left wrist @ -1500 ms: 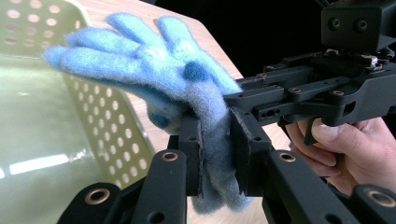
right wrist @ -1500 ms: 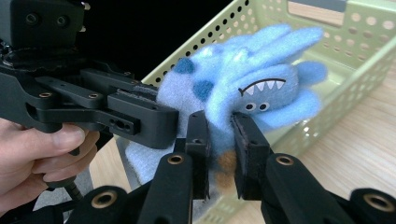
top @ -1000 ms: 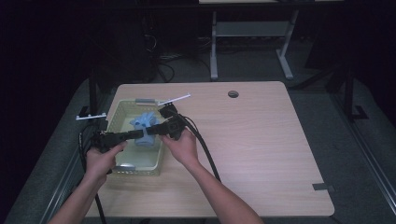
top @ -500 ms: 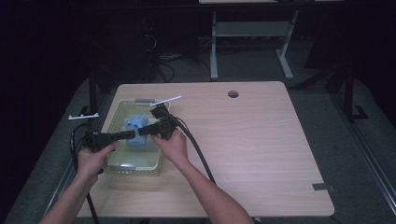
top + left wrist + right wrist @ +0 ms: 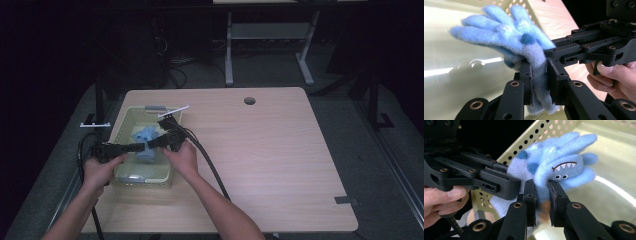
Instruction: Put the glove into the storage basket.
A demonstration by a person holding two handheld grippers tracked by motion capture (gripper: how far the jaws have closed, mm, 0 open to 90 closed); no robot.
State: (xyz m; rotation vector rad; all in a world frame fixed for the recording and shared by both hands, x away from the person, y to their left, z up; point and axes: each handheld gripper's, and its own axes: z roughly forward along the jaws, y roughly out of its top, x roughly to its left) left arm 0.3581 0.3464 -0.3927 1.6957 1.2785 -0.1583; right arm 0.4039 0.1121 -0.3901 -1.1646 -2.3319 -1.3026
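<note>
While both tongs meet over the pale yellow-green perforated basket [image 5: 171, 152] near the worktop's [image 5: 280, 150] left edge, each has its jaws closed tight on the fluffy blue glove [image 5: 145, 142]. From the high view, the left tongs [image 5: 141, 147] reach in from the left and the right tongs [image 5: 153, 143] from the right, their tips nearly touching at the glove. In the left gripper view the left tongs [image 5: 539, 75] pinch the cuff, with the right tongs [image 5: 554, 51] crossing close beside. In the right gripper view the right tongs [image 5: 542, 191] clamp the glove [image 5: 556, 162] below a printed toothy face. A white stick-like object [image 5: 174, 111] lies across the basket's far corner; black cables [image 5: 210, 165] trail toward the person.
</note>
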